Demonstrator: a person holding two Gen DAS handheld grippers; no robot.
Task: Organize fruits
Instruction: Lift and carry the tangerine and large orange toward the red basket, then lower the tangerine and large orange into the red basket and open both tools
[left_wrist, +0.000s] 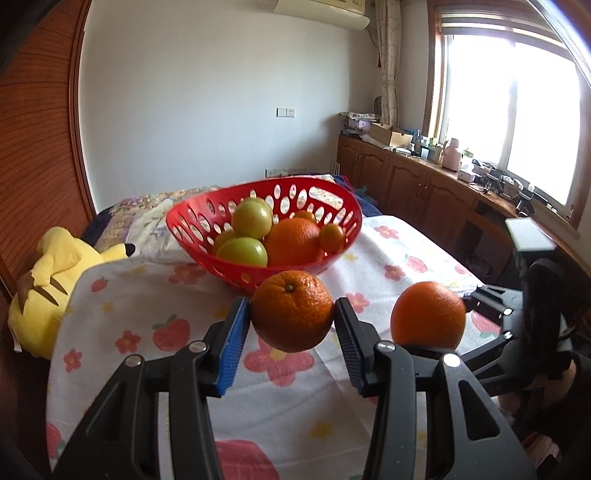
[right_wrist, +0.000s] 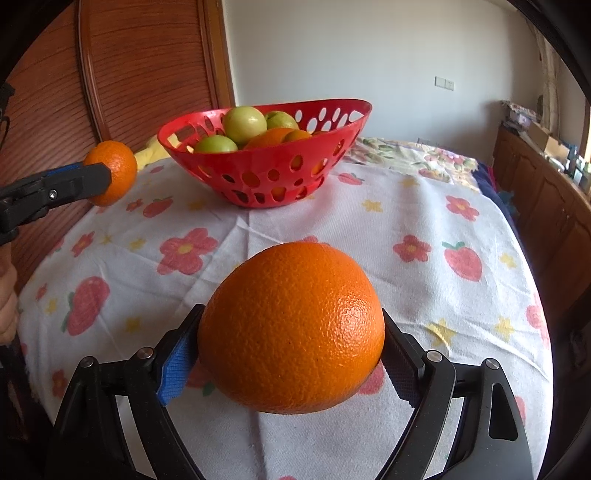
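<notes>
2 grippers level – left gripper (left_wrist: 291, 325) pinching mandarin (left_wrist: 291, 311), right gripper (right_wrist: 291, 354) orange (right_wrist: 291, 326).

yellow plush toy (left_wrist: 51, 280) left | flowered cloth (right_wrist: 369, 236) on bed | wooden cabinets (left_wrist: 406, 184) under window (left_wrist: 517, 110)

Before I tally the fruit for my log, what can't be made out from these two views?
- Fruit count in the red basket: both views; the front wall and top fruit hide the lower ones.
- Underside of the large orange in the right tool: right wrist view, faces away.
- Items on the window counter: left wrist view, too small, washed out by glare.
</notes>
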